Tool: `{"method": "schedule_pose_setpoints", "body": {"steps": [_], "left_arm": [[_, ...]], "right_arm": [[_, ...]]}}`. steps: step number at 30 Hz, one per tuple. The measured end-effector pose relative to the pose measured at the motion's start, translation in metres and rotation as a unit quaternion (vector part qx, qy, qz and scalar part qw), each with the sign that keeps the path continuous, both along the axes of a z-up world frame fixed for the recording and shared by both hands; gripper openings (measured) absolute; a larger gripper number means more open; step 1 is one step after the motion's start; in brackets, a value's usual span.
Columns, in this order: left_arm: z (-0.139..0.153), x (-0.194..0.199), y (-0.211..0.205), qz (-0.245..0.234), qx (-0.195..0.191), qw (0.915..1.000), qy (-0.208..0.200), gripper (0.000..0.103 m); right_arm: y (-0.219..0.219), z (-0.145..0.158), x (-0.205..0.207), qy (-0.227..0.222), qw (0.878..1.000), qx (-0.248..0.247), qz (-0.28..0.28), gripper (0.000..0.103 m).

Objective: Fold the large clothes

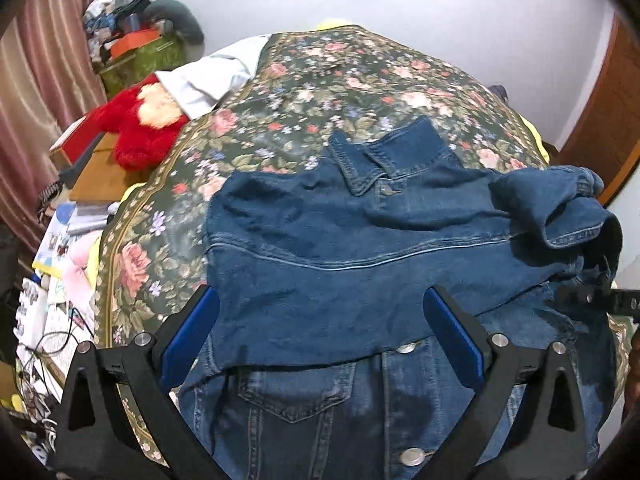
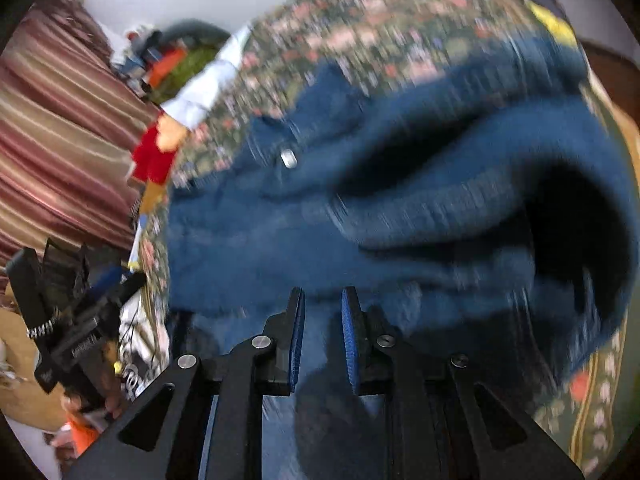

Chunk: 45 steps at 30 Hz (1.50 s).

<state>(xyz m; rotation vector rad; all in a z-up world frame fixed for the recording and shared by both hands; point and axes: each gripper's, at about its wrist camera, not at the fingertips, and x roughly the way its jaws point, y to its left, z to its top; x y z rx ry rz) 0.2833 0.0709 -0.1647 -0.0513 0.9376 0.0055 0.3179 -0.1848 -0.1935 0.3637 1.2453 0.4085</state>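
At about nine o'clock in the left wrist view, a fluffy red plush toy [image 1: 140, 128] lies at the edge of the bed, well apart from the work. The bed itself is covered by a dark green floral bedspread [image 1: 320, 80], and on it, filling the middle and lower frame, lies the blue denim jacket [image 1: 320, 240] with metal buttons.

The left gripper [image 1: 320, 320] hovers over the jacket's centre with its blue-padded jaws spread wide, gripping nothing; cloth passes under the gap, not between the pads as far as I can see. One side of the jacket appears already folded across the front, its smooth reverse panel covering the body down to a hem just above the chest pocket [image 1: 296, 396] at six o'clock. The collar [image 1: 384, 160] lies at twelve o'clock.

Towards three o'clock, a denim sleeve [image 1: 560, 208] is bunched and raised above the body. In the blurred right wrist view, the right gripper [image 2: 322, 320] has its jaws drawn narrow with denim between them, so it seems to be holding that sleeve side of the jacket.

My judgement: the fold is partly done. Bringing the held sleeve side across, then folding the length, looks left.
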Motion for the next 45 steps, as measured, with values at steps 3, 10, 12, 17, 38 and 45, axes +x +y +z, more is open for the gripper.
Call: {"method": "schedule_pose_setpoints", "body": {"steps": [3,10,12,17,38,45], "left_arm": [[0.011,0.006,-0.027,-0.032,0.014,0.9993,-0.013,0.103],[0.042,0.037,-0.108,-0.123,0.021,0.9912,-0.044,0.103],[0.047,0.048,-0.133,-0.15,0.022,0.9872,-0.05,0.103],[0.035,0.084,-0.198,-0.242,0.029,0.9695,-0.028,0.103],[0.058,0.119,-0.198,-0.207,0.024,0.9752,-0.077,0.006],[0.07,0.096,-0.092,-0.112,0.002,0.9892,-0.094,0.006]], "right_arm": [[-0.021,0.006,-0.014,-0.003,1.0,-0.001,0.006,0.015],[-0.098,0.058,-0.047,-0.127,0.985,-0.095,-0.069,0.015],[-0.123,0.066,-0.05,-0.136,0.98,-0.106,-0.098,0.015],[-0.167,0.075,-0.048,-0.141,0.973,-0.113,-0.144,0.015],[-0.167,0.047,0.0,-0.094,0.986,0.001,-0.134,0.015],[-0.125,0.043,0.032,-0.095,0.99,-0.023,-0.097,0.015]]}}
